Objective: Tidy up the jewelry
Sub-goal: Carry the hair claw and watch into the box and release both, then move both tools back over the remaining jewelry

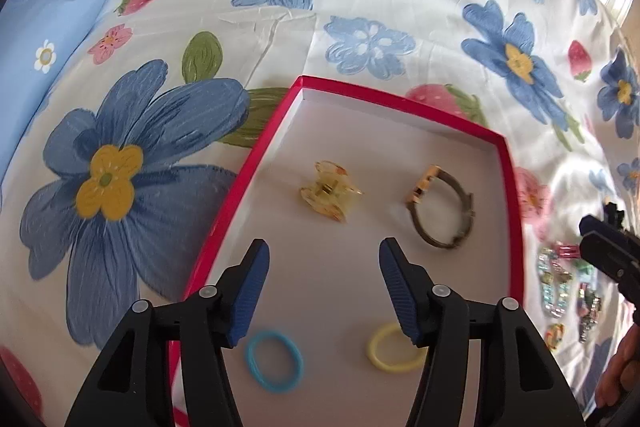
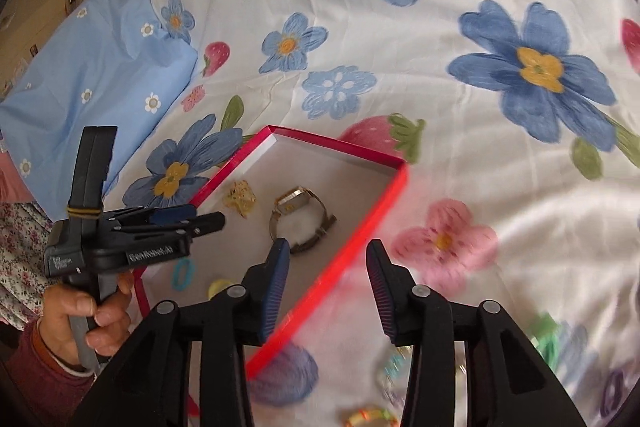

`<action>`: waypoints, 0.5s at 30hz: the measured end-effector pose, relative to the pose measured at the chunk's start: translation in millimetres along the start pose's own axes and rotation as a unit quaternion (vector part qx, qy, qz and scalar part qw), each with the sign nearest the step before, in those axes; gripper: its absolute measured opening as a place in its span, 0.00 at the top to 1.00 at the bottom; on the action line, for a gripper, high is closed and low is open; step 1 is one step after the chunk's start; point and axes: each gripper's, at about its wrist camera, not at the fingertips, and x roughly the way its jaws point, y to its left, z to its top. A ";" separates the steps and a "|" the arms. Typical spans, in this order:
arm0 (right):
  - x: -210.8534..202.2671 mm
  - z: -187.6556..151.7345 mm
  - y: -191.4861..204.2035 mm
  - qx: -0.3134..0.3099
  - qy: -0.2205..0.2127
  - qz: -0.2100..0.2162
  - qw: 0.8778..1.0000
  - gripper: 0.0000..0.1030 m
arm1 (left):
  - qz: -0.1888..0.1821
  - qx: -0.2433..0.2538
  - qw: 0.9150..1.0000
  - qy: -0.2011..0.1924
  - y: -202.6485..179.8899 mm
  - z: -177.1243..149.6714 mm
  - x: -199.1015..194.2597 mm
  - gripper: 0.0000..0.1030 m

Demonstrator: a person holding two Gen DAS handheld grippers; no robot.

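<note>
A red box [image 1: 248, 163] with a white floor lies on the flowered bedsheet. Inside it are a yellow hair claw [image 1: 330, 193], a gold watch [image 1: 440, 211] with a dark strap, a blue hair tie [image 1: 274, 361] and a yellow hair tie [image 1: 394, 349]. My left gripper [image 1: 323, 247] hangs open above the box floor, with nothing between its pads. My right gripper [image 2: 328, 245] is open and empty over the box's right rim [image 2: 360, 227], just near of the watch [image 2: 300, 223]. Loose bead jewelry [image 1: 560, 283] lies on the sheet right of the box and is blurred in the right wrist view.
A light blue pillow [image 2: 100, 67] lies at the far left of the bed. A person's hand [image 2: 92, 307] in a dark red sleeve holds the left gripper's handle. A green trinket [image 2: 544, 339] and a colourful ring-shaped piece [image 2: 368, 417] lie near the right gripper.
</note>
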 end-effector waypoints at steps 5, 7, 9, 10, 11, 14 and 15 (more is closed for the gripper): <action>-41.5 -33.9 -30.4 0.037 -0.010 -0.027 0.999 0.54 | -0.032 -0.009 0.999 -0.015 -13.5 -26.1 -35.9 0.40; -56.4 -47.5 -42.9 0.052 -0.013 -0.038 0.998 0.54 | -0.043 -0.009 0.999 -0.020 -20.0 -34.3 -47.4 0.39; -71.0 -60.7 -54.3 0.067 -0.015 -0.049 0.996 0.53 | -0.055 -0.004 0.998 -0.024 -28.8 -41.9 -59.4 0.38; -77.9 -66.8 -59.6 0.073 -0.016 -0.055 0.996 0.52 | -0.058 0.000 0.998 -0.025 -33.3 -45.6 -64.5 0.38; -84.5 -72.6 -64.2 0.078 -0.018 -0.061 0.995 0.50 | -0.062 0.005 0.998 -0.027 -39.1 -49.4 -69.7 0.37; -101.1 -88.7 -75.1 0.091 -0.021 -0.075 0.993 0.50 | -0.070 0.024 0.997 -0.028 -56.9 -59.0 -80.3 0.37; -105.8 -93.6 -78.7 0.095 -0.023 -0.079 0.992 0.50 | -0.075 0.030 0.996 -0.027 -63.0 -62.0 -82.8 0.37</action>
